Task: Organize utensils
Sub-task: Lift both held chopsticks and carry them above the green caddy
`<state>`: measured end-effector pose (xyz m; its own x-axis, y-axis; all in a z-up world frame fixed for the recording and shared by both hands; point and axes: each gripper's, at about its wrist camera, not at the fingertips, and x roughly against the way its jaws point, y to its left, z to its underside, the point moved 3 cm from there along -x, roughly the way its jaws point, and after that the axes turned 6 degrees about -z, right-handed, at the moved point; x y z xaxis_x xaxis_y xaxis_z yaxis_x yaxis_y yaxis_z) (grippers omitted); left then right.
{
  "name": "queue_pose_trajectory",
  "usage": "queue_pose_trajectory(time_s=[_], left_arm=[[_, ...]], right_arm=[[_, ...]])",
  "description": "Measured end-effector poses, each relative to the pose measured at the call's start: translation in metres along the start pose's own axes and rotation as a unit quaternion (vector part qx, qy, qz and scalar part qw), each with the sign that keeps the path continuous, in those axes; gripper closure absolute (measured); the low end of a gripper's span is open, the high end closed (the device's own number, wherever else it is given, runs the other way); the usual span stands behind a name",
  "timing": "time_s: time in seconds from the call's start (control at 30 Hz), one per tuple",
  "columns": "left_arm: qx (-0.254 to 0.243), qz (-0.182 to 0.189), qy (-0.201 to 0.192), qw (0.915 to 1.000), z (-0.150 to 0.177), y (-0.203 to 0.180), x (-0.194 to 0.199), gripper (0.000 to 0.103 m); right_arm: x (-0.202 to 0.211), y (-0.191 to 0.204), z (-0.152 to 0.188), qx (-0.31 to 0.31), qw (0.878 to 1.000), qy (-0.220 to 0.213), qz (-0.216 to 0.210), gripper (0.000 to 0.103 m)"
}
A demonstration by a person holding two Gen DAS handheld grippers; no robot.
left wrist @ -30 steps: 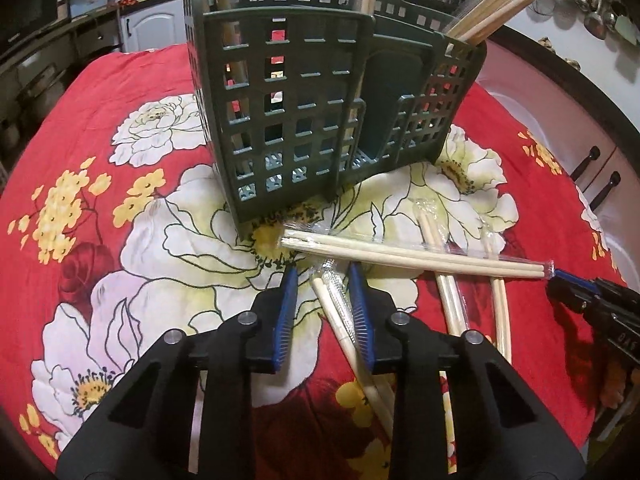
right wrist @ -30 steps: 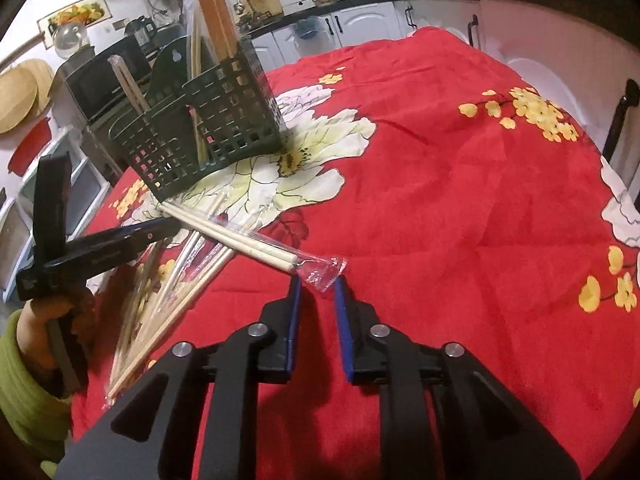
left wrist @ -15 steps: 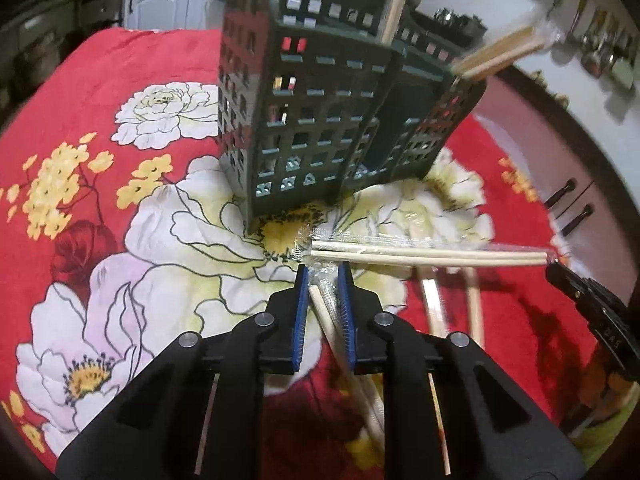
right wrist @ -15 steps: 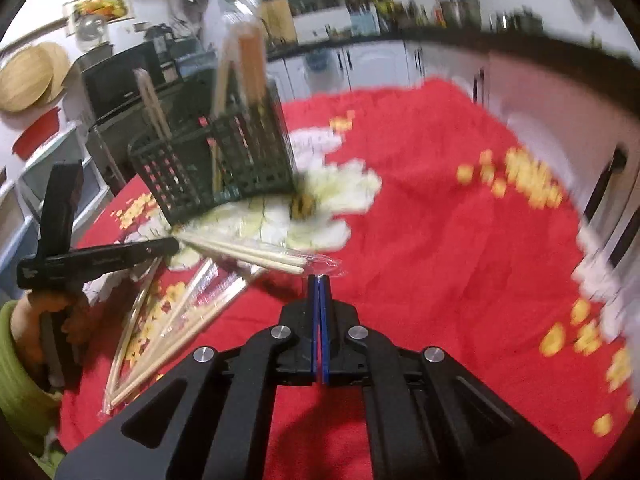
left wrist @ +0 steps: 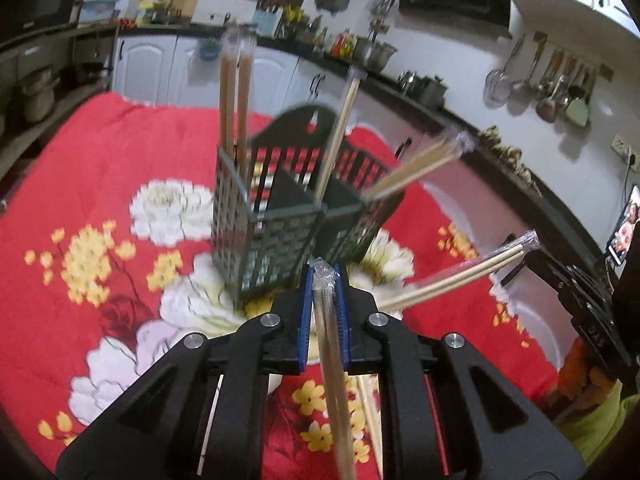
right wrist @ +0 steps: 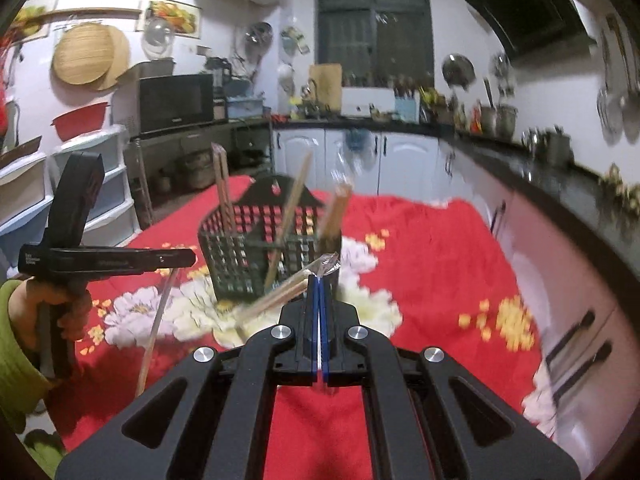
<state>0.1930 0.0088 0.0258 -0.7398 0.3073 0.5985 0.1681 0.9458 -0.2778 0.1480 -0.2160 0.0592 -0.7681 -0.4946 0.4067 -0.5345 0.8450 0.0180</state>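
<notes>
Right wrist: claw [left wrist: 592, 328] marking "DAS"

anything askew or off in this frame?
One thing: in the dark green slotted plastic caddy, one wrapped pale wooden chopstick pair leans far out over the right rim, while the brown pair stands upright. No spill or damage visible.

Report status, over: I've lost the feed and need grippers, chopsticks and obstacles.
Left gripper closing on a wrapped chopstick pair. Right gripper shut on another wrapped pair. Both lifted off the red cloth, green caddy ahead, nothing between.
</notes>
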Motion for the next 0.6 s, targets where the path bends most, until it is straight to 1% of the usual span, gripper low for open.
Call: queue_pose_trajectory(time_s=[0.23, 0.6], left_arm=[[-0.012, 0.010, -0.049, 0.9987, -0.032, -0.013, 0.023, 0.098], [-0.031, 0.022, -0.114, 0.9928, -0.080, -0.030, 0.047, 0.099]], right_arm=[[0.006, 0.017, -0.032, 0.046, 0.999, -0.023, -0.006, 0.102], [0.012, 0.030, -0.065, 0.064, 0.996, -0.056, -0.015, 0.102]])
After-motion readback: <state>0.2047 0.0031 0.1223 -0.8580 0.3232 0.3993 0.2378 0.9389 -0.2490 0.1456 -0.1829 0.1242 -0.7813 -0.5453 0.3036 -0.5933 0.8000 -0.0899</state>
